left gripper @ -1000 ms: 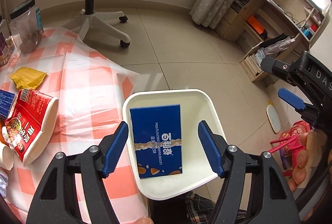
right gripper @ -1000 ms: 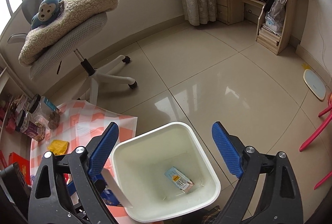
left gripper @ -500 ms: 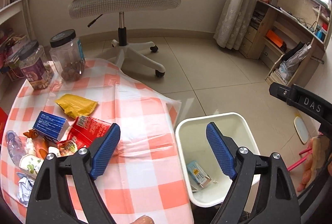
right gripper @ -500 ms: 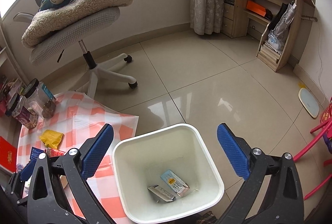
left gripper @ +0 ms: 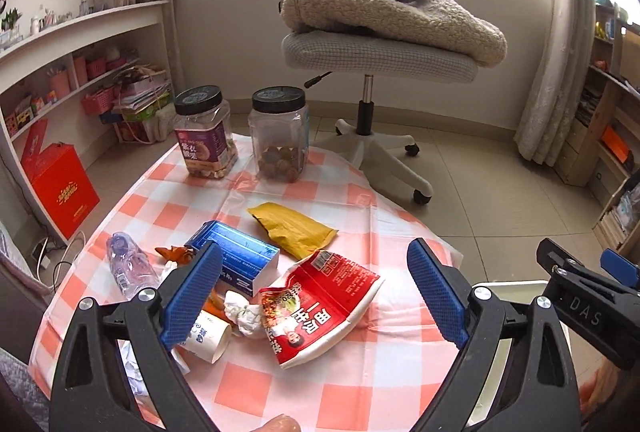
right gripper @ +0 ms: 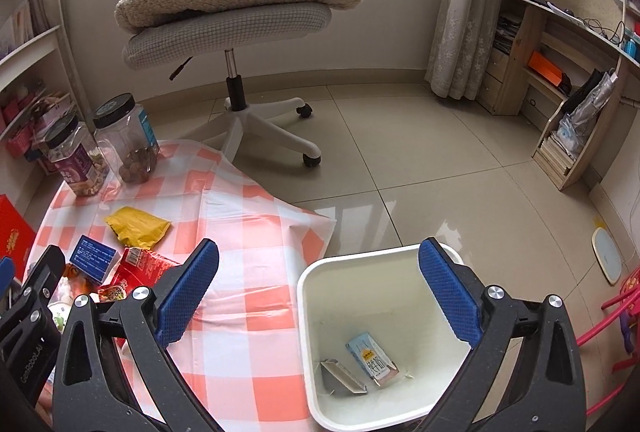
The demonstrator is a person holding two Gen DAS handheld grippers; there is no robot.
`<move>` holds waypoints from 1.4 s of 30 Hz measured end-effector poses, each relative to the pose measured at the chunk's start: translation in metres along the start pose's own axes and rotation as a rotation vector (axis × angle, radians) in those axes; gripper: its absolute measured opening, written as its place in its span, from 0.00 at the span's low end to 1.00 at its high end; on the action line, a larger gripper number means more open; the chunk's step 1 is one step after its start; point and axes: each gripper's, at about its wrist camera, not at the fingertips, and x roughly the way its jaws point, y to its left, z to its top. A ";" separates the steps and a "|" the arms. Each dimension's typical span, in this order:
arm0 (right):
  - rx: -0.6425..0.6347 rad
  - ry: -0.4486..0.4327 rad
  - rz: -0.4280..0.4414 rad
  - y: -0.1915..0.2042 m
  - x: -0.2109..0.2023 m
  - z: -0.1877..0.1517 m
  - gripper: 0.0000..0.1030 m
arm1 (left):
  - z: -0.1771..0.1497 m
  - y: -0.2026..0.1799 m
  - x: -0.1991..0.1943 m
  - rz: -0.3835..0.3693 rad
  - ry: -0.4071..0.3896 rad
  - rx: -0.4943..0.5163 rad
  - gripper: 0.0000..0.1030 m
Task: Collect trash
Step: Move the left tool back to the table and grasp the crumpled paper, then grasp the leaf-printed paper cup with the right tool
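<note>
My left gripper (left gripper: 314, 296) is open and empty above the checked table (left gripper: 280, 388). Below it lie a red snack bag (left gripper: 320, 308), a blue box (left gripper: 236, 256), a yellow packet (left gripper: 292, 230), crumpled paper (left gripper: 244, 312), a paper cup (left gripper: 208, 336) and a flattened plastic bottle (left gripper: 128, 268). My right gripper (right gripper: 318, 296) is open and empty above the white bin (right gripper: 384, 408), which holds a small carton (right gripper: 372, 354) and a flat box (right gripper: 344, 376). The bin's rim also shows in the left wrist view (left gripper: 512, 286).
Two black-lidded jars (left gripper: 280, 135) (left gripper: 204, 133) stand at the table's far edge. A swivel chair (left gripper: 376, 59) with a blanket and toy monkey stands behind on the tile floor. Shelves (left gripper: 72, 79) line the left wall. A pink stool (right gripper: 624, 308) is right of the bin.
The blue box has dropped from my left gripper into the bin. My left gripper has swung left from the bin to over the table's trash. My right gripper stays over the bin.
</note>
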 end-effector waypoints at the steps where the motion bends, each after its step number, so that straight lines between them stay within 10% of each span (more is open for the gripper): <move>1: -0.010 -0.004 0.005 0.007 -0.001 -0.001 0.93 | 0.000 0.007 0.003 0.009 0.016 -0.019 0.88; 15: -0.123 0.009 0.115 0.095 0.000 -0.009 0.93 | -0.018 0.090 0.019 0.162 0.139 -0.165 0.88; 29: -0.253 0.064 0.274 0.164 0.014 -0.018 0.93 | -0.097 0.182 0.069 0.191 0.553 -0.263 0.87; 37: -0.464 0.159 0.460 0.222 0.033 -0.043 0.93 | -0.109 0.198 0.077 -0.022 0.651 -0.319 0.18; 42: -0.585 0.199 0.563 0.246 0.034 -0.061 0.93 | -0.094 0.228 0.050 -0.037 0.589 -0.412 0.18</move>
